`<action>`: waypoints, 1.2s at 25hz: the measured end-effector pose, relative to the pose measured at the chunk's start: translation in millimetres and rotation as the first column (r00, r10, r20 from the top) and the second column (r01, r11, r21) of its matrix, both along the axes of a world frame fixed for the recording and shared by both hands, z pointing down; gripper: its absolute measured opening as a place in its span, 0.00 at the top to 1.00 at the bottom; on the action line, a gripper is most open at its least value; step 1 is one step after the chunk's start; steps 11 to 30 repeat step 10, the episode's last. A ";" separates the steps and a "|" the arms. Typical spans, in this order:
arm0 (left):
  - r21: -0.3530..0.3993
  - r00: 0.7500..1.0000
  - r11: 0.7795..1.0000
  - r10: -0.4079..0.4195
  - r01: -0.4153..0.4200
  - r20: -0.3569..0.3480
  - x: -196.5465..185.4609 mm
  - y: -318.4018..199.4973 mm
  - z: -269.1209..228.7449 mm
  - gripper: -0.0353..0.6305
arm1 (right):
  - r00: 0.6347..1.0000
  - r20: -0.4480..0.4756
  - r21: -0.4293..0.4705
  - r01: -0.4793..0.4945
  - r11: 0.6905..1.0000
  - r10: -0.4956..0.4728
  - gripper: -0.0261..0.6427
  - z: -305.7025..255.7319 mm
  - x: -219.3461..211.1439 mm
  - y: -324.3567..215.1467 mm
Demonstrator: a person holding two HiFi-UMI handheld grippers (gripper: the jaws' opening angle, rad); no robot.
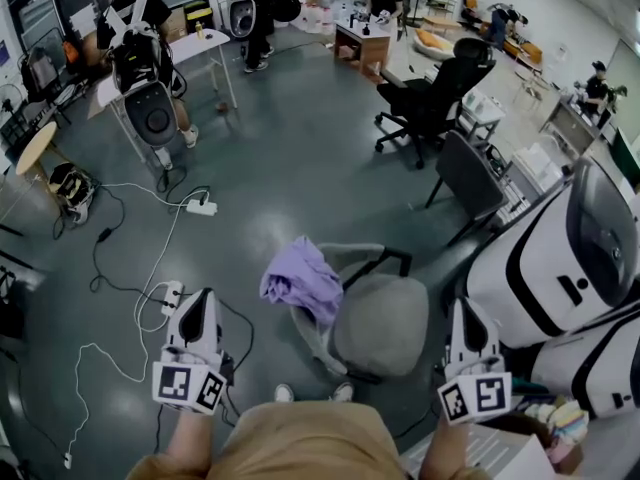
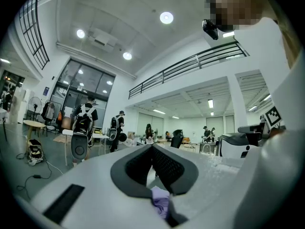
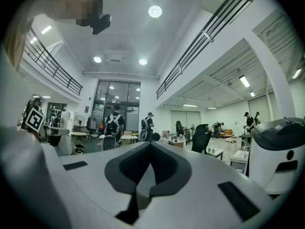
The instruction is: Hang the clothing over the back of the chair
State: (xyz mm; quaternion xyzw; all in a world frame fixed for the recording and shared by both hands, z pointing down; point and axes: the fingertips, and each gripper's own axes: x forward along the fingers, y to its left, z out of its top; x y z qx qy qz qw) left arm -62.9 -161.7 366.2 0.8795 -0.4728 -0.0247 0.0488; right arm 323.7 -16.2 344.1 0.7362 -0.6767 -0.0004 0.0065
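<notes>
One lilac garment [image 1: 300,280] is heaped on the near-left rim of the grey chair [image 1: 385,323]. It is crumpled into soft folds, with one flap hanging down the outside. You cannot tell what kind of garment it is, nor whether the rim under it is the top of the back.

Your left gripper [image 1: 203,298] is near the garment, to its left, and clear of it. Its dark ribbed pads are pressed together at the tips, with nothing pinched. In the left gripper view, a sliver of the garment [image 2: 162,203] shows through the slot behind the tips [image 2: 153,148]. It lies beyond the jaws, not between them.

Your right gripper [image 1: 467,313] is just right of the chair. Its jaws are also pressed together and empty, as the right gripper view [image 3: 151,144] confirms.

Hidden or cut off:
- The seat covers the chair's base.
- Your trousers cover the chair's near edge.
- The garment covers the rim beneath it.

Materials and shapes:
- The seat is a rounded pad of grey fabric.
- The armrest [image 1: 388,258] is a thin black loop.
- The gripper shells are matte white plastic and taper to a point.
- The floor [image 1: 290,148] is smooth and grey, and white cables [image 1: 130,298] trail across it on the left.
</notes>
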 end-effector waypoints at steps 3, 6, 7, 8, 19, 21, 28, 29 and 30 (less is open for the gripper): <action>-0.001 1.000 1.000 0.006 -0.006 -0.006 3.7 -2.0 2.7 0.94 | 1.000 -0.003 -0.003 0.000 1.000 0.000 0.96 1.7 -1.2 -1.0; -0.005 1.000 1.000 0.012 -0.012 -0.006 10.0 -2.1 5.5 0.94 | 1.000 -0.015 -0.009 -0.002 1.000 0.002 0.96 0.6 -0.2 0.6; -0.006 1.000 1.000 0.013 -0.013 -0.006 12.2 -2.2 6.3 0.94 | 1.000 -0.024 -0.008 -0.003 1.000 0.003 0.96 -1.0 0.4 1.1; -0.008 1.000 1.000 0.014 -0.014 -0.006 14.4 -2.4 6.9 0.94 | 0.999 -0.033 -0.007 -0.003 1.000 0.003 0.96 -2.4 1.2 1.6; -0.010 1.000 1.000 0.014 -0.015 -0.008 18.8 -2.9 7.8 0.94 | 0.999 -0.048 -0.006 -0.001 1.000 0.001 0.96 -4.2 3.1 2.3; -0.010 1.000 1.000 0.014 -0.015 -0.008 18.8 -2.9 7.8 0.94 | 0.999 -0.048 -0.006 -0.001 1.000 0.001 0.96 -4.2 3.1 2.3; -0.010 1.000 1.000 0.014 -0.015 -0.008 18.8 -2.9 7.8 0.94 | 0.999 -0.048 -0.006 -0.001 1.000 0.001 0.96 -4.2 3.1 2.3; -0.010 1.000 1.000 0.014 -0.015 -0.008 18.8 -2.9 7.8 0.94 | 0.999 -0.048 -0.006 -0.001 1.000 0.001 0.96 -4.2 3.1 2.3; -0.010 1.000 1.000 0.014 -0.015 -0.008 18.8 -2.9 7.8 0.94 | 0.999 -0.048 -0.006 -0.001 1.000 0.001 0.96 -4.2 3.1 2.3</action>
